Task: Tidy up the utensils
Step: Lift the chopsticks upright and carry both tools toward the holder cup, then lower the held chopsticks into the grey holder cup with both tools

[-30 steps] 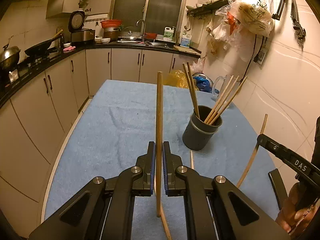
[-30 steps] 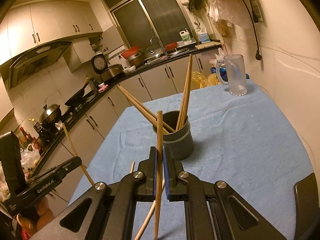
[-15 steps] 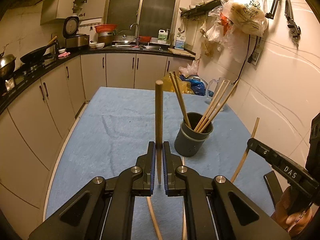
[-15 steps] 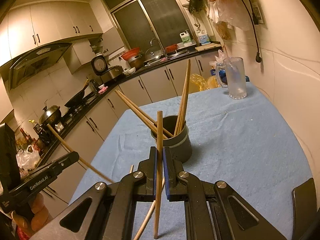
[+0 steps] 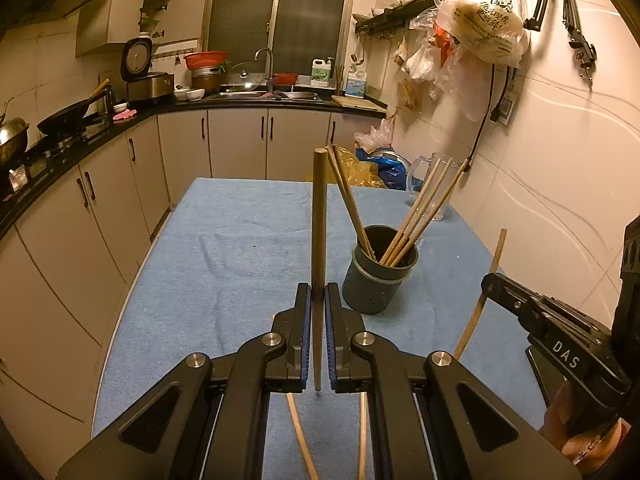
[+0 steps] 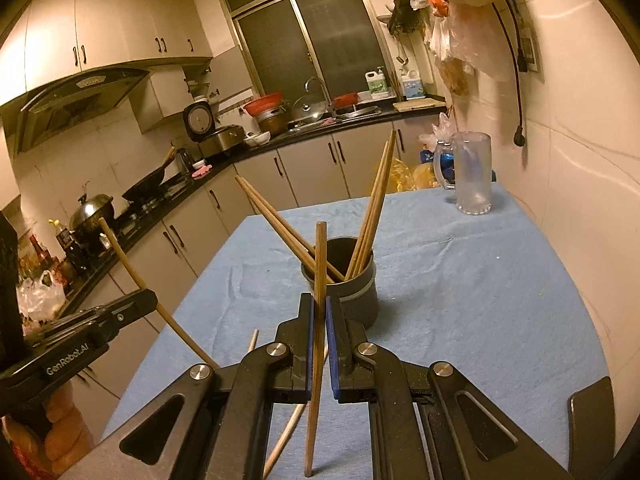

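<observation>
Presently my left tool (image 5: 316, 316) is clamped on one chopstick (image 5: 319, 240), which stands nearly upright between the blue pads, its lower tip clear of the cloth. My right tool (image 6: 319, 320) is likewise closed tight on a second chopstick (image 6: 318, 300), tilted slightly, its upper end in front of the cup (image 6: 352, 292). The cup stands on the blue-covered tabletop (image 6: 460, 300), ahead of both tools, and holds several chopsticks fanned out to both sides. Two loose chopsticks (image 5: 298, 420) lie on the cloth below my left tool. A clear mug (image 6: 472, 176) stands at the far edge near the wall, well apart from the cup. In the left wrist view my right tool shows at the right edge; in the right wrist view my left tool appears at the left edge.
</observation>
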The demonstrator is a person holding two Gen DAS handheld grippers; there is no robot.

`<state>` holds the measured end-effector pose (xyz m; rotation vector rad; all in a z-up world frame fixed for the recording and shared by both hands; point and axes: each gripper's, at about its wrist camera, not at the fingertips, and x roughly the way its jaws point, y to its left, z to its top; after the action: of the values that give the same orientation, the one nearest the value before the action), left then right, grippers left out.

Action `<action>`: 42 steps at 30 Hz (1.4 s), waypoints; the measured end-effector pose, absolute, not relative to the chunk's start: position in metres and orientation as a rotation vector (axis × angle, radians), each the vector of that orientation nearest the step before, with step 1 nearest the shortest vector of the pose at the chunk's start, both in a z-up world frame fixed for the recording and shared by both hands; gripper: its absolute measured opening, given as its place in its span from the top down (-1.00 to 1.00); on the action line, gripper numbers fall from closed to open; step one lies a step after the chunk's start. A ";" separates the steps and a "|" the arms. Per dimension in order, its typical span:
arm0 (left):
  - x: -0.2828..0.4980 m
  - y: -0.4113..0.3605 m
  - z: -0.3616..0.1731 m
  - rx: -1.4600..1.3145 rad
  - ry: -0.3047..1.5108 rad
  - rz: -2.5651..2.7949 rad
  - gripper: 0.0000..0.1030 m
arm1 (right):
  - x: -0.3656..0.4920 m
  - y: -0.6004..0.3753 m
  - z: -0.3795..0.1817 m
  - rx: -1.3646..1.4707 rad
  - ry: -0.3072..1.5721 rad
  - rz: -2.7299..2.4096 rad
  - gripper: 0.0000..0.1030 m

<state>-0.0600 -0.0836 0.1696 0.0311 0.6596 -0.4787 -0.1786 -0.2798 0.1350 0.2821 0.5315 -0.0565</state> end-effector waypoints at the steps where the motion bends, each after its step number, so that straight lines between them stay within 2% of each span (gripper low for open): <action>1: -0.060 -0.084 0.170 0.032 0.660 -0.477 0.88 | -0.178 -0.279 0.135 0.274 0.535 -0.061 0.87; 25: -0.061 -0.084 0.170 0.025 0.666 -0.484 0.88 | -0.169 -0.269 0.139 0.204 0.542 -0.071 0.87; 42: -0.048 -0.100 0.211 0.033 0.611 -0.527 0.88 | -0.166 -0.322 0.197 0.337 0.442 -0.051 0.87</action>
<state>-0.0476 -0.1003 0.2111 0.0327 0.6112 -0.5268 -0.1656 -0.3215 0.1971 0.3374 0.4415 -0.0508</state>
